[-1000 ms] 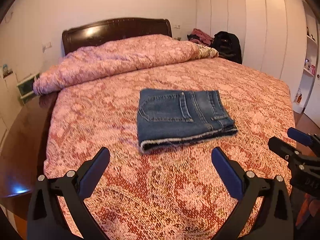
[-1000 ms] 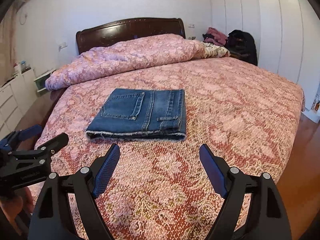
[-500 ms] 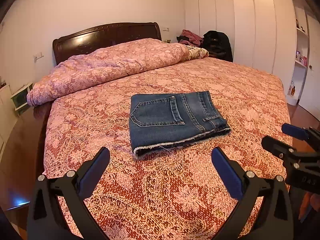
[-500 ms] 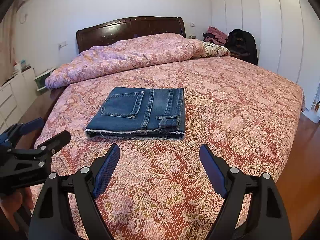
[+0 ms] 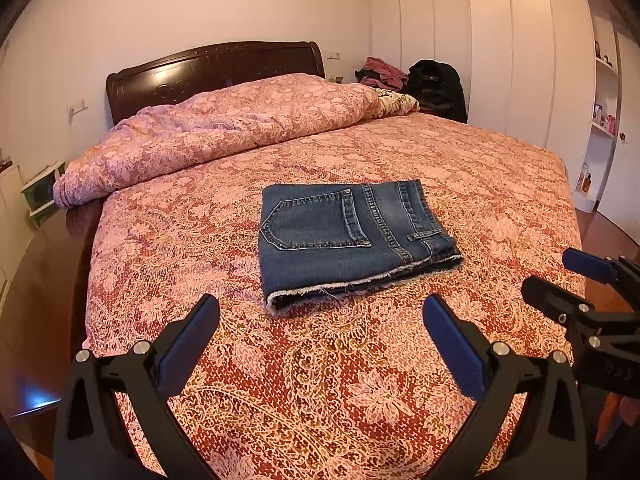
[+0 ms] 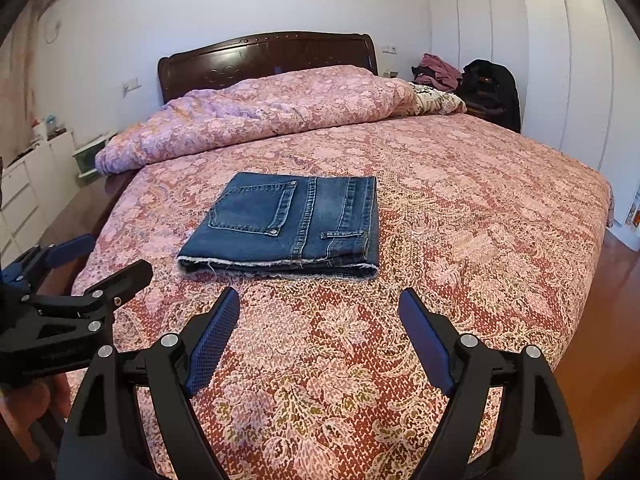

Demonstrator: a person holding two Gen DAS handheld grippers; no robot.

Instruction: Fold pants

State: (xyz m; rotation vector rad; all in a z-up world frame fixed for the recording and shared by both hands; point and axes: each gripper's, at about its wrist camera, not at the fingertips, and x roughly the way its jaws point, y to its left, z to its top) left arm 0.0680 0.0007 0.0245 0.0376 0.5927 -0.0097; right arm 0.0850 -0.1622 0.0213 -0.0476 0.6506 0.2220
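The folded jeans (image 6: 286,224) lie on the bed (image 6: 460,216) near its middle, toward the foot edge. A bunched duvet (image 6: 264,116) lies behind them, along the headboard (image 6: 264,54).

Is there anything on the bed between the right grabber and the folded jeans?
No. In the right wrist view, only bare bedspread lies between the open right gripper and the jeans.

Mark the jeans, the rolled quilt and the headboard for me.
jeans (image 6: 294,220), right wrist view, seam beside the back pocket
rolled quilt (image 6: 256,120), right wrist view, middle of the roll
headboard (image 5: 224,68), left wrist view, dark wooden panel
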